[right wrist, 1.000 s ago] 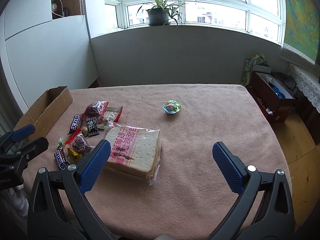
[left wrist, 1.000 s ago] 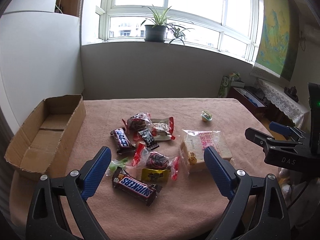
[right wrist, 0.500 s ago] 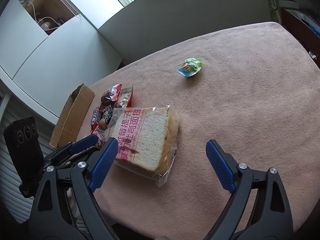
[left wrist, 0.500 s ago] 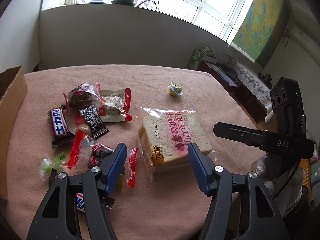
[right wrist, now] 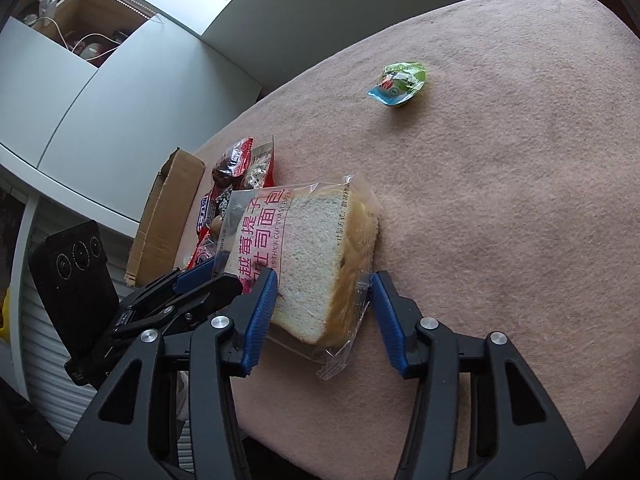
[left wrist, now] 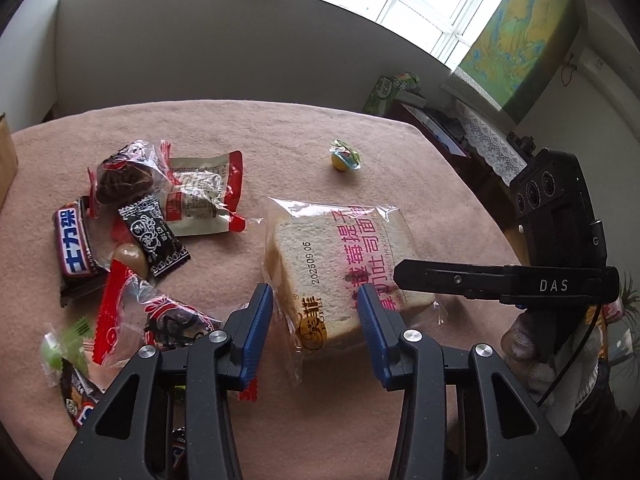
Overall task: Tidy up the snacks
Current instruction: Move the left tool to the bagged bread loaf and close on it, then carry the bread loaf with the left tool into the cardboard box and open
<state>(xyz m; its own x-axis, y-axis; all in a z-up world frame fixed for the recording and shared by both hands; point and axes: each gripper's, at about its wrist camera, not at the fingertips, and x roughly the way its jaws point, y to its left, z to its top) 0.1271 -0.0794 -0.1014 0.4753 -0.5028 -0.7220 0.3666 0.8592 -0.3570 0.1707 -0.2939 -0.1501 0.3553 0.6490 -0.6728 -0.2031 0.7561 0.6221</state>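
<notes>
A bagged slice of toast bread (left wrist: 340, 256) lies on the pink tablecloth; it also shows in the right wrist view (right wrist: 312, 256). My left gripper (left wrist: 316, 316) is open, its blue fingers on either side of the bag's near left corner. My right gripper (right wrist: 324, 304) is open, its fingers on either side of the bag's near right corner. I cannot tell whether the pads touch the bag. A pile of wrapped snacks (left wrist: 136, 224) lies left of the bread. A small jelly cup (left wrist: 344, 156) sits apart beyond it, also in the right wrist view (right wrist: 398, 84).
A cardboard box (right wrist: 164, 216) stands at the table's left edge, beyond the snack pile. The table edge (right wrist: 360, 456) runs close below my right gripper. A cabinet and a lace-covered shelf (left wrist: 472, 128) stand to the right of the table.
Both grippers have moved in low toward the bread bag and their fingers have narrowed around its near corners. The bread has not moved.
</notes>
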